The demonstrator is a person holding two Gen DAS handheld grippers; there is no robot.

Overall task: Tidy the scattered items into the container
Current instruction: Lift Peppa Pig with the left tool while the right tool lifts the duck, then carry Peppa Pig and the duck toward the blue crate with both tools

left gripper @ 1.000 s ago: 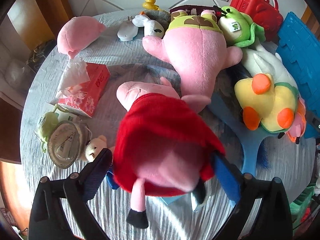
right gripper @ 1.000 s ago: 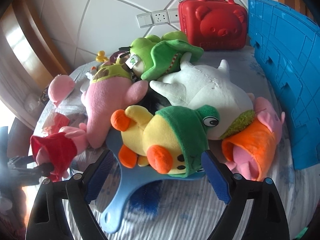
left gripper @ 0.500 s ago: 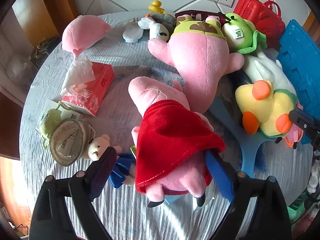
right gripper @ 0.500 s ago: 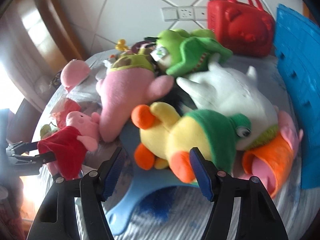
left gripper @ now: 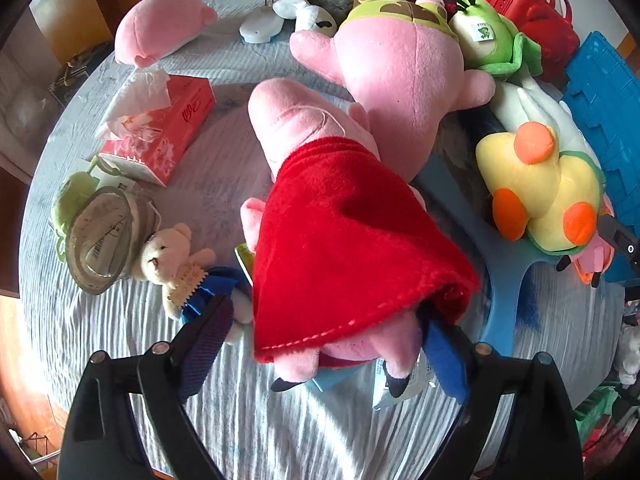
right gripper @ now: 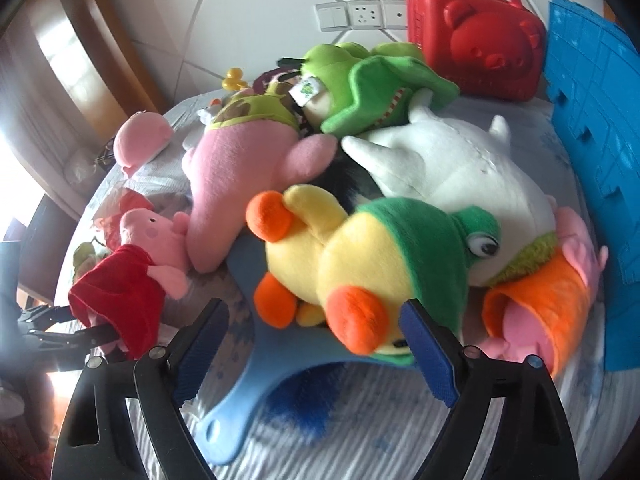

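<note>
While the red-dressed pig [left gripper: 344, 240] hides its right pad, the left hand-held gripper [left gripper: 324, 344] clasps it.

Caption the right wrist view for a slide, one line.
Right gripper, jaws opening, straddles a yellow duck plush in a green frog hood atop a blue dustpan.

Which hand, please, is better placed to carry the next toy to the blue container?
Left: the left gripper already straddles the red-dressed pig; the right gripper's jaws are opening around the yellow duck.
</note>
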